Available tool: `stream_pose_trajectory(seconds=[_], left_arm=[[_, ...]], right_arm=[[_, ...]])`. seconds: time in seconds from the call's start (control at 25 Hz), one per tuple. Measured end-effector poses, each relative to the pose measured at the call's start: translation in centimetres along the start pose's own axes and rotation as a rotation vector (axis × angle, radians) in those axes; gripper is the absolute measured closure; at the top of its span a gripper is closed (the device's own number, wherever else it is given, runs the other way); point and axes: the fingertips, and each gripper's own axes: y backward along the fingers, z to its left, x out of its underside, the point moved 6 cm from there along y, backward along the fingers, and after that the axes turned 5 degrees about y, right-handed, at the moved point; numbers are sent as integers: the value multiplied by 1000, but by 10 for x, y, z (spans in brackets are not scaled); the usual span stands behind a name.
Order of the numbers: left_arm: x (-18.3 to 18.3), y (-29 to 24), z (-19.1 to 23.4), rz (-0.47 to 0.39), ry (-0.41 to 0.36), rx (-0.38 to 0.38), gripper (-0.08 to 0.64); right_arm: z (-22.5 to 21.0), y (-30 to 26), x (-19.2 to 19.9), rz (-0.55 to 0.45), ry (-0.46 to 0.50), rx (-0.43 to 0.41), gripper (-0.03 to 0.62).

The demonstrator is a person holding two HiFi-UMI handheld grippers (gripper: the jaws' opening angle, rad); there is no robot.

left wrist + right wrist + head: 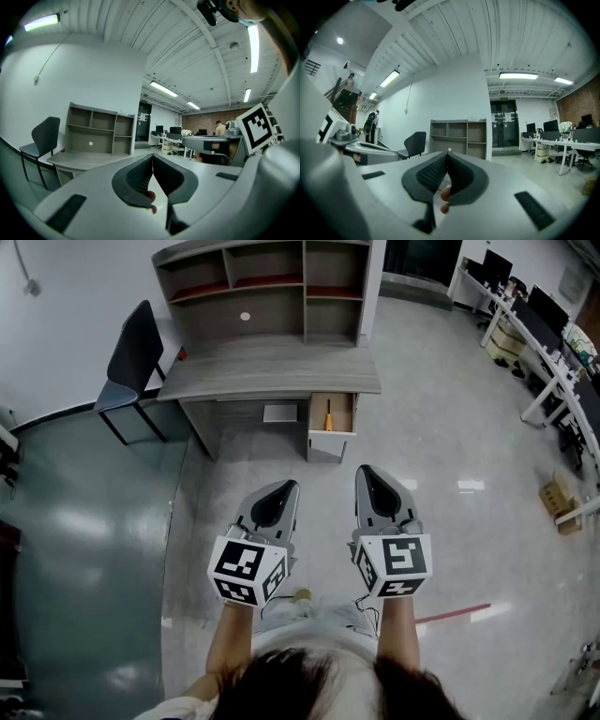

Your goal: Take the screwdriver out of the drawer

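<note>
In the head view a screwdriver [328, 415] with an orange handle lies inside an open drawer [332, 414] under the right end of a grey desk [272, 367]. My left gripper [290, 486] and right gripper [365, 471] hang side by side over the floor, well short of the drawer. Both are shut with the tips touching and nothing between them. In the left gripper view the left gripper [152, 156] points at the desk [89, 159] and its shelf unit. In the right gripper view the right gripper [448, 153] points toward the same shelf unit [457, 137].
A dark chair [133, 357] stands left of the desk, which carries a shelf unit [267, 289]. Office desks with monitors [548, 329] line the right side, with a cardboard box [559, 500] on the floor. A red strip [455, 615] lies on the floor near my feet.
</note>
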Motion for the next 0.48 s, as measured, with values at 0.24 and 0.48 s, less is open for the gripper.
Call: stream_pose_trajectory(seconds=[0.24, 0.48], left_arm=[[2, -23, 19, 19, 27, 13, 542], [-2, -65, 34, 29, 26, 13, 542]], right_arm=[[-6, -24, 5, 22, 5, 26, 566], [-29, -59, 9, 29, 8, 23, 565]])
